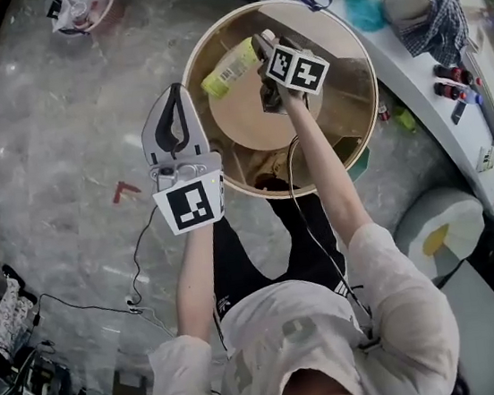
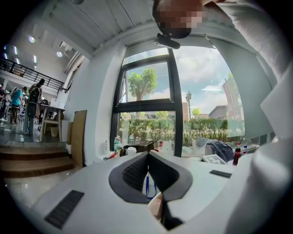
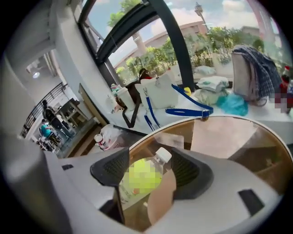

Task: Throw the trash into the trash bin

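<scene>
The person wears a white short-sleeved shirt (image 1: 335, 316) and black legwear (image 1: 242, 260) with small white marks, while the white left gripper (image 1: 176, 93) and right gripper (image 1: 262, 54) each carry dark ribbed pads (image 2: 132, 173), a black-and-white marker cube (image 1: 192, 204) and a thin cable (image 1: 140, 242).

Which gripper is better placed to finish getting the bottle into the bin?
Right. The right gripper hangs over the bin, jaws open, with the bottle seen between them. The left gripper is shut, empty, outside the rim.
</scene>
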Demonstrator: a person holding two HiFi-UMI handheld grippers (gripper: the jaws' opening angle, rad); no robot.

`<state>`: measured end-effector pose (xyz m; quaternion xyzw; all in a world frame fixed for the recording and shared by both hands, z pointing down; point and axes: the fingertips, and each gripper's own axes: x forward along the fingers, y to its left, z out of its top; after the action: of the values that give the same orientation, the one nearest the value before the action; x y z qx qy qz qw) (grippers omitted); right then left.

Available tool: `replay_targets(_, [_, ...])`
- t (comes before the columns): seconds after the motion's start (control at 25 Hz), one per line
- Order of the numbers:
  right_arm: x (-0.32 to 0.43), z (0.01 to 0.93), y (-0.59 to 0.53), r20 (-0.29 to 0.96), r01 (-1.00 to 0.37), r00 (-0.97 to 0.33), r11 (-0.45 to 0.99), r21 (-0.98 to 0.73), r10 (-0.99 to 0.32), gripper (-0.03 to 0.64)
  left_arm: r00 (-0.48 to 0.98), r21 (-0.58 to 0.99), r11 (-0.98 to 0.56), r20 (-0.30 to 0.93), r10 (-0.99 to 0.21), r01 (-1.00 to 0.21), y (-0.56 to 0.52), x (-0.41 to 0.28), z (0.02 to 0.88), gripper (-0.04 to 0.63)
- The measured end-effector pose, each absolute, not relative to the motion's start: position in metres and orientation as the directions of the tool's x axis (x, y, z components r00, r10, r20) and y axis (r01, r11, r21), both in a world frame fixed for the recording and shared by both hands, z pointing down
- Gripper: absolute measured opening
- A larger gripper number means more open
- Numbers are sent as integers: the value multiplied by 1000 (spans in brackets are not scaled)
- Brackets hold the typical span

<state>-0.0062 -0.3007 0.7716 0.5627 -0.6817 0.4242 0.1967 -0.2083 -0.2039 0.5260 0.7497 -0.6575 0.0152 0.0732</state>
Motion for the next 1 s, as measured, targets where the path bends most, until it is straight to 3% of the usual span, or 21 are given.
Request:
replay_targets(0.6, [3, 816, -321, 757, -868, -271, -190, -460, -595, 258, 159, 131, -133, 210, -965, -982, -188, -198, 571, 11])
replay_targets(0.72, [7, 817, -321, 764, -899, -243, -158, -409, -598, 159, 165, 119, -141, 219, -962, -983, -187, -197, 573, 11])
replay_targets(1.0, [4, 770, -323, 721, -950, -206, -41, -309, -662, 146, 168, 102, -150, 206, -964, -983, -187, -207, 557, 11])
